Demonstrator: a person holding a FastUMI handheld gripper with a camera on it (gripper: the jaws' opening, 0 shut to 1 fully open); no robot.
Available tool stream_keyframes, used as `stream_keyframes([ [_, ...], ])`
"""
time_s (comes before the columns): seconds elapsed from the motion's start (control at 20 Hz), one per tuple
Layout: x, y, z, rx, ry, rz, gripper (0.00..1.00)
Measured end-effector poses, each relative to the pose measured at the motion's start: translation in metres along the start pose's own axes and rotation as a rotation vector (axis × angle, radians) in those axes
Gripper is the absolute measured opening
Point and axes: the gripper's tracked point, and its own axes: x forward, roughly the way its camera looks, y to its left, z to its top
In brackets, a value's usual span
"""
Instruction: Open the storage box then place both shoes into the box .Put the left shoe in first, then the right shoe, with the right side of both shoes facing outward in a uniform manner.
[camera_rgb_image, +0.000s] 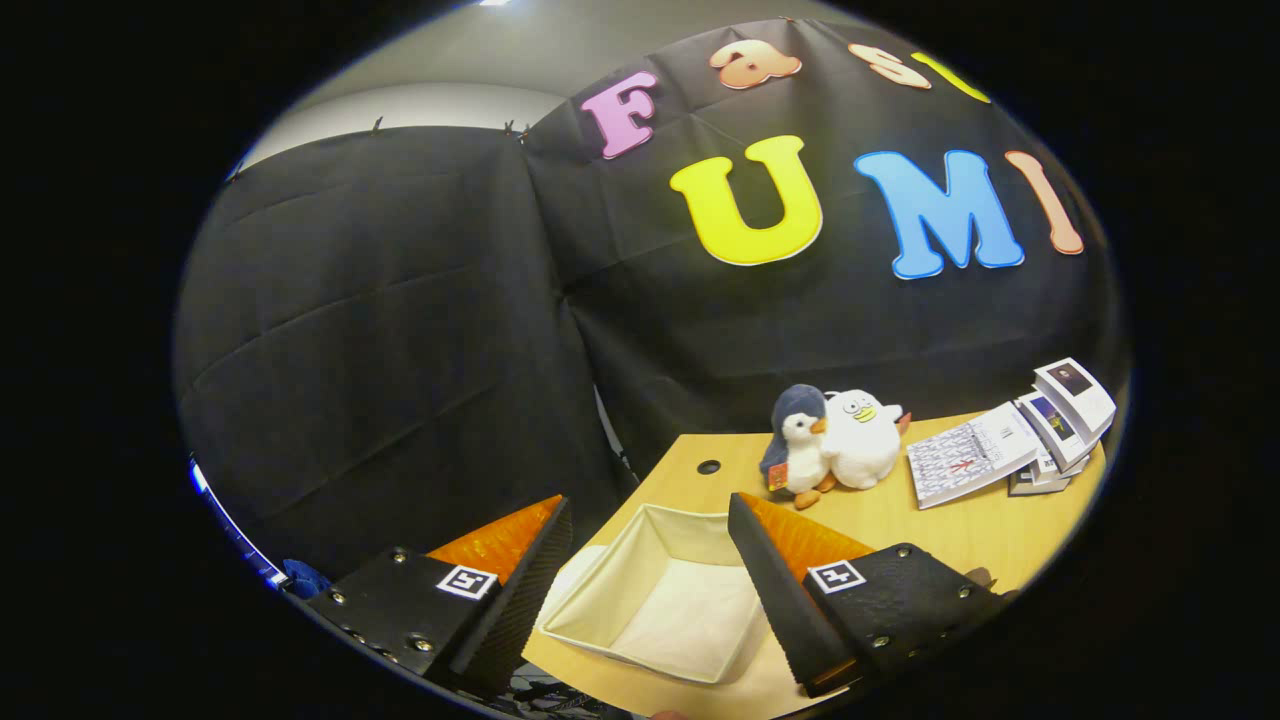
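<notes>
gripper (650, 560) fingers spread wide, holding nothing | storage box (655, 610) between and just beyond them on table (930, 530), already open, seemingly empty (near corner hidden) | shoes not yet placed, left first | plush toys (835, 445) beyond

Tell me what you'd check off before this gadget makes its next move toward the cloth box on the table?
1. Storage box open: ok, its inside shows and holds nothing.
2. Gripper free: ok, fingers spread apart, nothing between them.
3. Box within approach: ok, it sits on the table between and just beyond the fingers.
4. Shoes located: cannot tell, none seen from here.
5. Plush penguin and white plush toy out of the way: ok, they stand beyond the box.
6. Booklets out of the way: ok, farther back.
</notes>
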Motion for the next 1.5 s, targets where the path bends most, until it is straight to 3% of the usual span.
stream_keyframes([
  [0.35, -0.013, -0.090, -0.017, -0.052, -0.006, -0.163, 0.98],
  [0.7, -0.019, -0.159, -0.062, -0.030, 0.055, -0.259, 0.98],
  [1.5, -0.032, -0.242, -0.203, 0.027, 0.331, -0.362, 0.98],
])
